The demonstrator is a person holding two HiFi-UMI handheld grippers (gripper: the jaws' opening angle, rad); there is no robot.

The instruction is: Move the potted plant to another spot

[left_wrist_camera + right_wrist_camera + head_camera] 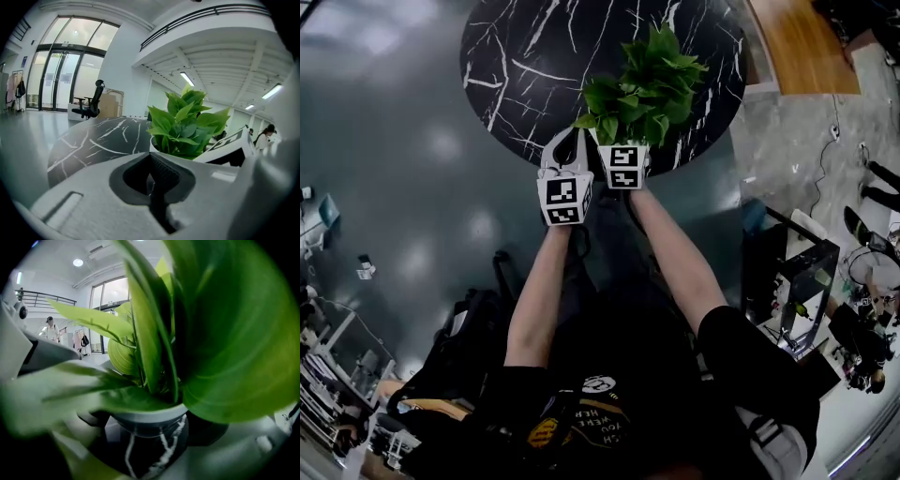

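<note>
Head view shows one round black marble table [525, 56], one potted plant [642, 89] at the table's near edge, and two grippers. The right gripper [623, 155] reaches in under the leaves. Only its own view shows both jaws pressed against the pale pot's sides. The left gripper [565, 142] sits just left of the plant, jaws closed together on nothing. Only the left gripper view shows one office chair [91, 101] beyond the table.

The plant [642, 89], bushy with broad green leaves in 1 white pot [150, 416], stands upright at the table's [516, 56] near edge.
</note>
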